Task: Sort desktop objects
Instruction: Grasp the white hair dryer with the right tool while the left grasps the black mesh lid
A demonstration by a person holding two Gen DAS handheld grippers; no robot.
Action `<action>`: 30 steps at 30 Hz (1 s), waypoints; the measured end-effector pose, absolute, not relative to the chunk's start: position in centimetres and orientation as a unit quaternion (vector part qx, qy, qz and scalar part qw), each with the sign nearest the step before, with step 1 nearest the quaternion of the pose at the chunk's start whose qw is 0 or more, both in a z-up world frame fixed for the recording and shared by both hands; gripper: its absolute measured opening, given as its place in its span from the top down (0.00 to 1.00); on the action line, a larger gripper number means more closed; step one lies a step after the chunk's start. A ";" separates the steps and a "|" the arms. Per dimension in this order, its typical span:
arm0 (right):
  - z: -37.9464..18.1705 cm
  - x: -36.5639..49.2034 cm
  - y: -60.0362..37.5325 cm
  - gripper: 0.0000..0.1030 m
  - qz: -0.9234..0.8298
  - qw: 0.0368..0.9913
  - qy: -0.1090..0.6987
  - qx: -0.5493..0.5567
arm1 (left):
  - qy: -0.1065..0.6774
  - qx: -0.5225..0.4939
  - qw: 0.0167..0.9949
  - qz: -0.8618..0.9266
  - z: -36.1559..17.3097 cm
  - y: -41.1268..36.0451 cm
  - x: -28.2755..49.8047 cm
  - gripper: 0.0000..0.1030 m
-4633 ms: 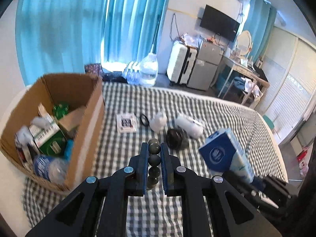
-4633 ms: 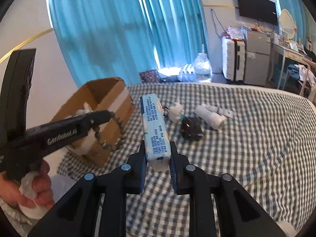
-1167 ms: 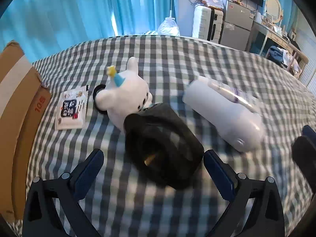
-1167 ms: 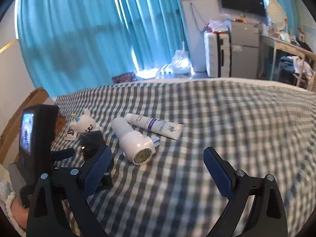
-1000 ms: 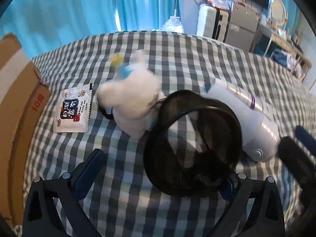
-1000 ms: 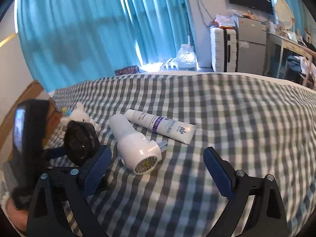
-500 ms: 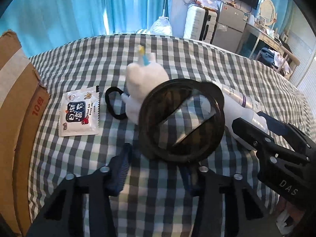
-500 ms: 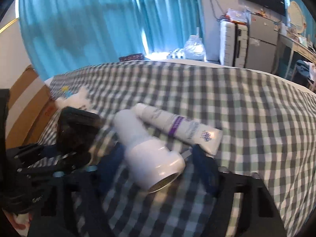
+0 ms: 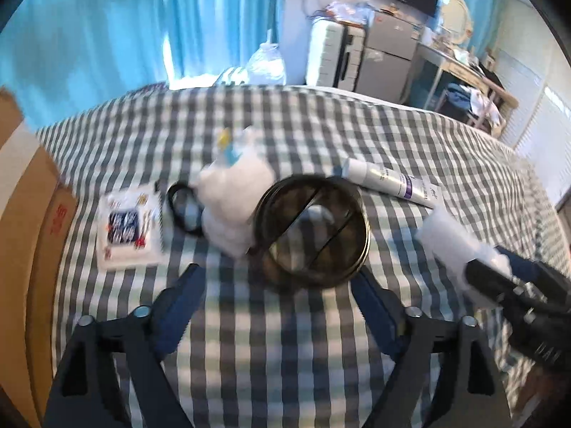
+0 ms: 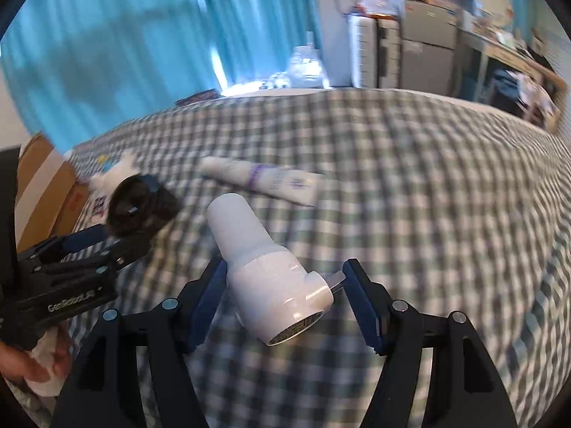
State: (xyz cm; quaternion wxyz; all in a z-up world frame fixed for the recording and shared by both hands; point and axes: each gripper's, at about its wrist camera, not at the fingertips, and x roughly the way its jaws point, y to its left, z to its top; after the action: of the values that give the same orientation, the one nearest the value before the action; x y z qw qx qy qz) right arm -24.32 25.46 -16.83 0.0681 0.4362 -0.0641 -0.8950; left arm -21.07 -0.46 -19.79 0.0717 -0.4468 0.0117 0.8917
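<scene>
Your left tongs (image 9: pixel 275 274) are opening, their pads spread wide with the black ring (image 9: pixel 310 278) between them. The right pad is at the ring's rim and the left pad stands clear of it, so nothing is pinched there. From the right wrist view the ring sits at the tips of these tongs, and your hand (image 10: pixel 32 367) holds their handle with a white cloth wrapped in the grip.

Your right tongs (image 10: pixel 285 267) pinch the white dryer (image 10: pixel 264 267). The left pad lies on its body. The right pad meets a small grey part sticking out of its side. The dryer's wide end faces the camera and its narrow end points toward the far edge of the tabletop (image 9: pixel 285 349). Whether it is off the checked cloth, you cannot tell; the picture is blurred.

The plush (image 9: pixel 232 207) is just behind the ring on its left, touching it. A black hair tie (image 9: pixel 169 203) lies against the plush's left side, and a sachet (image 9: pixel 130 228) lies flat just left of that. The cardboard box (image 9: pixel 28 232) stands at the left edge. The tube (image 9: pixel 389 182) lies flat beyond the dryer, toward the far edge, apart from the other things.
</scene>
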 end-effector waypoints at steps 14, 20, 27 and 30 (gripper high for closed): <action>-17.2 -25.4 29.2 0.35 -0.892 0.060 -0.106 0.436 | 0.004 -0.444 0.131 0.886 -19.7 4.4 -22.8 0.13; -17.5 -25.7 28.1 0.33 -0.893 0.055 -0.083 0.438 | 0.011 -0.438 0.130 0.890 -19.4 5.2 -25.3 0.13; -18.2 -26.2 27.3 0.31 -0.893 0.055 -0.050 0.444 | 0.046 -0.419 0.135 0.897 -19.0 5.3 -26.9 0.14; -18.3 -26.3 27.3 0.32 -0.892 0.055 -0.057 0.444 | 0.052 -0.426 0.138 0.893 -19.3 5.5 -27.6 0.40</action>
State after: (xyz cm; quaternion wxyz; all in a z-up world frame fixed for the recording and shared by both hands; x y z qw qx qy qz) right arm -26.35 27.30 -18.26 0.0554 0.4442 -0.0571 -0.8924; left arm -27.61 5.46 -19.35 0.1384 -0.4259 0.0521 0.8926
